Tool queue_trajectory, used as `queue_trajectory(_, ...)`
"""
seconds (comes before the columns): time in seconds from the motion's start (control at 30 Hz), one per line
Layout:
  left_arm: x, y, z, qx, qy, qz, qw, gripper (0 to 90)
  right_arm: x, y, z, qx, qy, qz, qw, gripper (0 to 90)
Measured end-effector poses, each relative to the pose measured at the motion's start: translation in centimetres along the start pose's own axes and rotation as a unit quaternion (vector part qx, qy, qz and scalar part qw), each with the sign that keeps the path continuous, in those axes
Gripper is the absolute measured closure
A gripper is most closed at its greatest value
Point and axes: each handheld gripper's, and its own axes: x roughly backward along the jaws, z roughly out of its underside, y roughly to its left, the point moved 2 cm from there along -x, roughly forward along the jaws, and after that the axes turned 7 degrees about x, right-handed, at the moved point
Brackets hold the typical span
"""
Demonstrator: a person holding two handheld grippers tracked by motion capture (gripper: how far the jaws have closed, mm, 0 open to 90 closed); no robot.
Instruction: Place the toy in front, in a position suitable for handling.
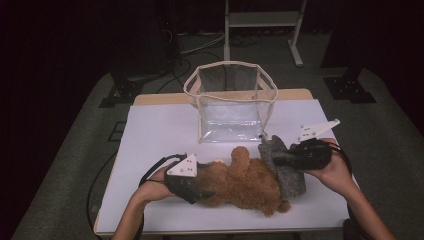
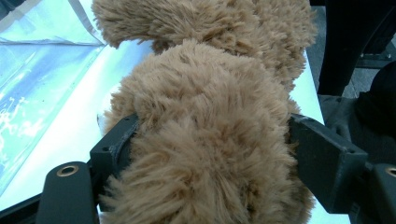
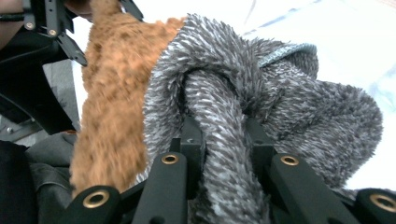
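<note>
From the high view, the brown plush (image 1: pixel 245 180) lies on its side on the white table (image 1: pixel 160 130), its long axis running left to right across the near half. A grey fleece (image 1: pixel 285 167) covers its right end. The left gripper (image 1: pixel 192 186) clamps the plush's left end; the right gripper (image 1: pixel 277 161) pinches the fleece. Behind them a clear bag (image 1: pixel 231 102) stands upright and open. Dark floor, cables and a white frame (image 1: pixel 262 22) lie beyond.

In the left gripper view, both jaws press into the plush (image 2: pixel 210 130), which stretches away from the camera, with the bag (image 2: pixel 37 60) at left.

In the right gripper view, the jaws are closed tight on a fold of fleece (image 3: pixel 224 121), the plush (image 3: pixel 116 93) just beside it.
</note>
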Motion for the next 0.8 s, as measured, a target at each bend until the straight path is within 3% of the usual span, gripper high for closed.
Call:
queue_trajectory(0.33, 0.0, 0.0, 0.0, -0.001, -0.001, -0.005, 1.0000, 22.4, -5.4, 2.7, -3.8, 0.044, -0.006, -0.075, 0.9962, 73.7)
queue_trajectory(0.4, 0.0, 0.1, 0.0, 0.000, -0.003, -0.009, 1.0000, 21.8, -5.9, 3.3, -3.9, 0.054, 0.007, -0.073, 0.9958, 73.4)
queue_trajectory(0.5, 0.6, 0.4, -0.1, 0.005, 0.003, -0.019, 0.9998, 19.9, -5.5, 2.8, -3.1, 0.045, 0.011, -0.068, 0.9966, 73.6)
queue_trajectory(0.6, 1.1, 0.9, 0.2, 0.020, -0.002, -0.031, 0.9993, 19.3, -4.2, 1.6, -1.3, 0.018, 0.005, -0.052, 0.9985, 73.6)
queue_trajectory(0.67, 0.9, 1.3, 0.5, 0.041, -0.006, -0.028, 0.9987, 19.7, -3.4, 1.0, -0.5, 0.000, -0.005, -0.048, 0.9989, 73.5)
queue_trajectory(0.8, -0.1, 1.6, 0.7, 0.051, -0.010, -0.027, 0.9983, 18.7, -1.7, 0.9, -0.7, 0.003, -0.019, -0.023, 0.9996, 73.3)
